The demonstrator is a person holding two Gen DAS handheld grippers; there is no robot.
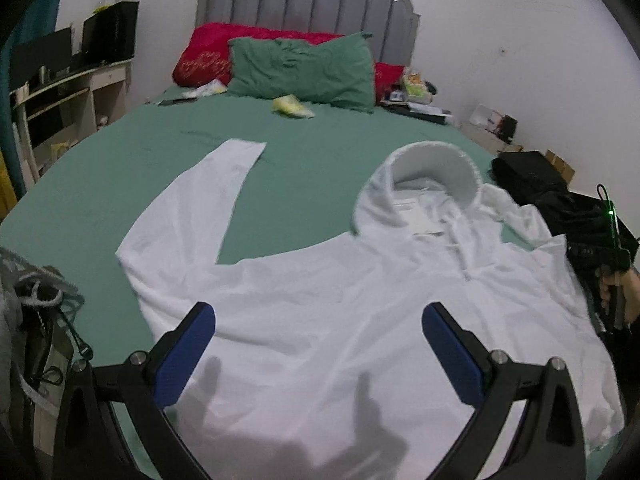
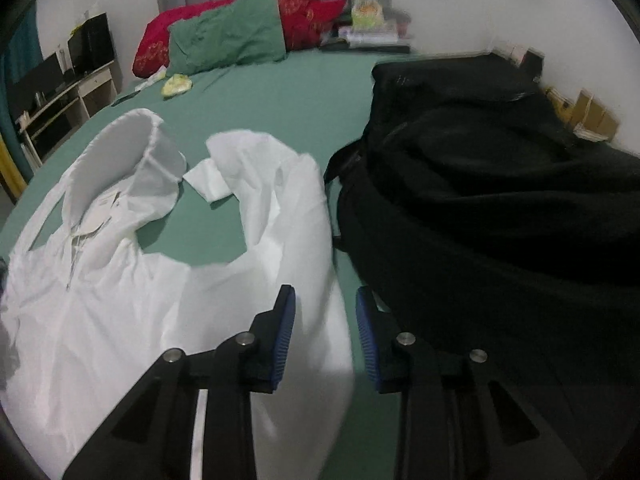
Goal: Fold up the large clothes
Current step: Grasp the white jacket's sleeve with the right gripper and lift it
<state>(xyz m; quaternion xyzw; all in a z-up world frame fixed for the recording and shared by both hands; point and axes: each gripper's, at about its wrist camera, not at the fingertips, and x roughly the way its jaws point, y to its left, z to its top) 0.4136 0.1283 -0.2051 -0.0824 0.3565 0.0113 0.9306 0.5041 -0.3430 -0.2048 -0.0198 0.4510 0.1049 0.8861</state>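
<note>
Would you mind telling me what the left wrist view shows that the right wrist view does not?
Only the left wrist view shows the hoodie's long sleeve stretched across the sheet, and the left tongs wide open above the body. Only the right wrist view shows the other sleeve bunched beside the black garment, with the right tongs narrowed around its edge. Both show the white hoodie, its hood and the green pillow.
</note>
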